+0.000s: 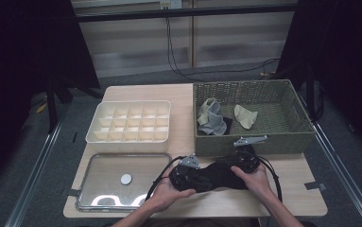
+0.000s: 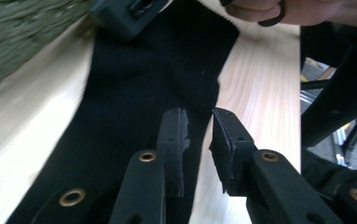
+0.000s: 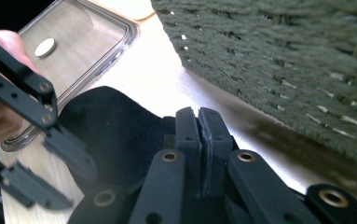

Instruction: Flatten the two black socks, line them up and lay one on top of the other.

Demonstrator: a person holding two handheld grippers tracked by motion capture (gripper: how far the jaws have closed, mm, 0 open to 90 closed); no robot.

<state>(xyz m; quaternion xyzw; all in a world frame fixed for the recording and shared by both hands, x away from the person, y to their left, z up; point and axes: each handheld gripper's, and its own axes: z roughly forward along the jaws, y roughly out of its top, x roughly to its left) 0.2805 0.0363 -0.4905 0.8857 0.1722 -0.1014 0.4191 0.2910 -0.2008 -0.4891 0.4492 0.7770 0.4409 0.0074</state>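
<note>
I have a black sock (image 1: 215, 173) lying flat on the wooden table (image 1: 292, 189), just in front of the woven basket (image 1: 252, 142); both grippers are down on it, one at each end. My right gripper (image 3: 199, 122) has its jaws pressed together, and they look to be pinching the sock's edge nearest the basket, though the cloth between the pads is hard to make out; my left gripper (image 2: 199, 122) stands a little open, its jaws apart over the other end of the sock and gripping nothing yet.

As I judge it, the step is to fold or gather the sock for the divided box (image 1: 129, 126); to do it well I would close the left jaws on a single layer near the edge, keep the right end pinned, then lift low and bring one end over the other without dragging; a bite that is too deep could bunch the cloth.

The table is pale wood; a clear tray (image 1: 122, 182) with a small round disc (image 1: 126, 178) sits at the near left, the box behind it; the basket holds more socks (image 1: 211, 118). The room beyond is dim, with dark stands at the sides and cables hanging by the far wall.
</note>
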